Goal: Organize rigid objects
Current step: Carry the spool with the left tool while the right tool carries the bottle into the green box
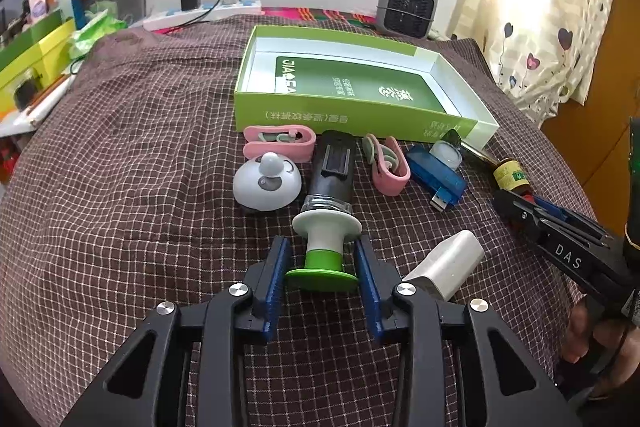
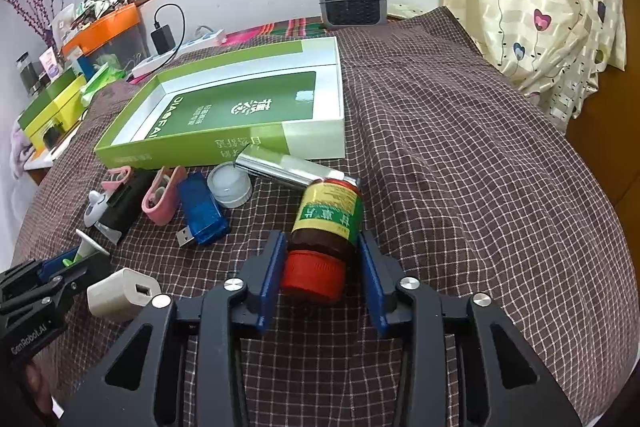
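Both set up for pickups toward the green box (image 1: pixel 352 109). Left gripper (image 1: pixel 322 263) spread apart, straddling a white-and-green stopper (image 1: pixel 325 247) on the cloth. Right gripper (image 2: pixel 322 267) likewise parted around a red-capped brown bottle (image 2: pixel 326 227) lying sideways, not yet clamped.

Our left gripper (image 1: pixel 322 269) reaches forward low over the surface, its blue-padded fingers (image 1: pixel 276 273) spread apart, with a clear gap on each side of what lies between them. Our right gripper (image 2: pixel 320 269) sits in much the same pose, low and pointing forward, jaws parted. Seen from the left wrist, the right one comes in from the right side, angled inward, with a hand (image 1: pixel 600 343) wrapped around its handle.
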Demonstrator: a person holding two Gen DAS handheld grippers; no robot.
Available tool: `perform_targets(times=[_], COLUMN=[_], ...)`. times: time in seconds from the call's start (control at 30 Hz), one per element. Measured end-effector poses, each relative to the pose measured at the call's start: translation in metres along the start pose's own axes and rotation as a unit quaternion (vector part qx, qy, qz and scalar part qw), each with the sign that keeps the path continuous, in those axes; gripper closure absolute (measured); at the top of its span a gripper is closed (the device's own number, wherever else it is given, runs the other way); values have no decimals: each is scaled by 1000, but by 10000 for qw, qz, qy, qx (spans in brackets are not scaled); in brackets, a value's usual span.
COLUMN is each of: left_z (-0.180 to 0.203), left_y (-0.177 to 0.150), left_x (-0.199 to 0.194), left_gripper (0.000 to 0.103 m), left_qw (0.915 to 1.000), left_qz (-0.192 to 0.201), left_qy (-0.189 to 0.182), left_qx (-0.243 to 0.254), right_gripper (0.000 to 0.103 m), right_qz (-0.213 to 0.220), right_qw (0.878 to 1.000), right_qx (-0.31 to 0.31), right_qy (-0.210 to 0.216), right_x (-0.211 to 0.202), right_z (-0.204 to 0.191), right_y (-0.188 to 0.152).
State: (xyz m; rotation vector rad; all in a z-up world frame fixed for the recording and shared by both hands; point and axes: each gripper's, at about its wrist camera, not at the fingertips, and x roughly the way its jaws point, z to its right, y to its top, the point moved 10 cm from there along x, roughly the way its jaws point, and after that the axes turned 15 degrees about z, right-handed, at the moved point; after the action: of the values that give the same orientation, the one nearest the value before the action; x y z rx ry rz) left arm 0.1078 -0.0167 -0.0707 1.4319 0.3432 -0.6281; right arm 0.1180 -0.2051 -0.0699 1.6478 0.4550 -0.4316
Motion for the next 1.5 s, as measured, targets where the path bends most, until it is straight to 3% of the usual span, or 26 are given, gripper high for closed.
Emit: perform_targets(times=[0.5,0.93,1.23,1.5], left_z=[-4,-10,-16,-18], left_y=[14,77,107,111], left_x=[-12,-12,24,64], left_gripper=[71,71,71,71], left_qw=[9999,9985,9987,9996], left_qz=[155,543,479,191], left_qy=[9,-68,-184,-184], left_qx=[-52,19,-69,-87], right_gripper=[69,69,69,69], right_qz=[206,373,307,14], right_qw=[9998,9986,9978,9970], right_qx=[-1,-116,-282,-426], right_qy=[27,362,523,654], right_x=[-14,-13,15,49], right_z=[3,-11,-21,-28], right_y=[10,49,73,77])
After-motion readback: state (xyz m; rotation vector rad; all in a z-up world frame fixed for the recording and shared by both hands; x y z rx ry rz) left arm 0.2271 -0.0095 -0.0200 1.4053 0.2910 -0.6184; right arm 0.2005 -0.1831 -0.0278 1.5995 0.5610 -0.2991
